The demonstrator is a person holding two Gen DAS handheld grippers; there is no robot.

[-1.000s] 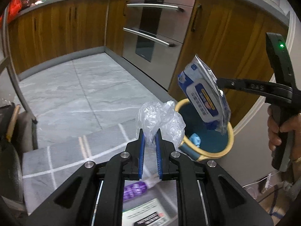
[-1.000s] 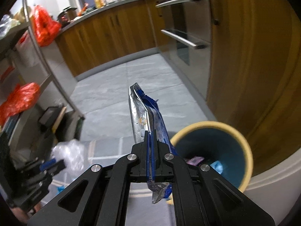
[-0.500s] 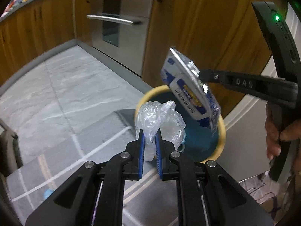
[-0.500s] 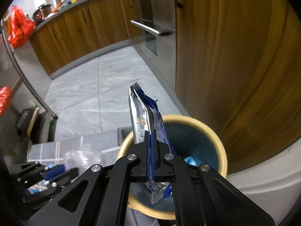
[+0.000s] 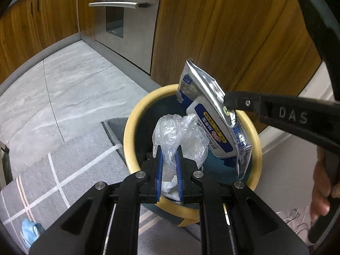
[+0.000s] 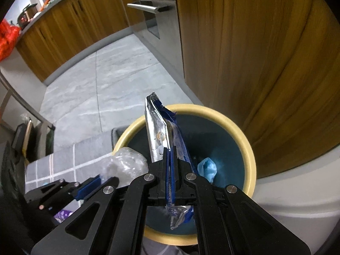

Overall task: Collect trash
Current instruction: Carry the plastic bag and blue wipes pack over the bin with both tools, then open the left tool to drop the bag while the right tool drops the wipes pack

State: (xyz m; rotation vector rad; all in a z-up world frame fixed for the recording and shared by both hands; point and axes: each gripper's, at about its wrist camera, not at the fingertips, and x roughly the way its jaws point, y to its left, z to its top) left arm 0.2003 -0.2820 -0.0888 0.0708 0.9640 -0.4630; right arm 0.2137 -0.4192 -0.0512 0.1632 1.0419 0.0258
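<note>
A round bin with a yellow rim (image 5: 129,127) (image 6: 248,148) and dark teal inside stands on the floor by a wooden cabinet. My left gripper (image 5: 169,150) is shut on a crumpled clear plastic bag (image 5: 180,133) (image 6: 125,165), held over the bin's mouth. My right gripper (image 6: 170,150) (image 5: 226,104) is shut on a blue and silver wet-wipe packet (image 6: 159,131) (image 5: 214,125), which hangs over the bin's opening beside the bag. A light blue scrap (image 6: 207,169) lies inside the bin.
A grey rug with white lines (image 5: 70,170) lies left of the bin, with a blue face mask (image 5: 30,232) on it. Grey floor tiles (image 5: 70,91), wooden cabinets (image 5: 233,42) and a steel oven front (image 5: 125,21) stand behind. A hand (image 5: 323,182) grips the right tool.
Both grippers moved toward and down over the bin, carrying the plastic bag and the wet-wipe packet. The bin now fills the middle of both views.
</note>
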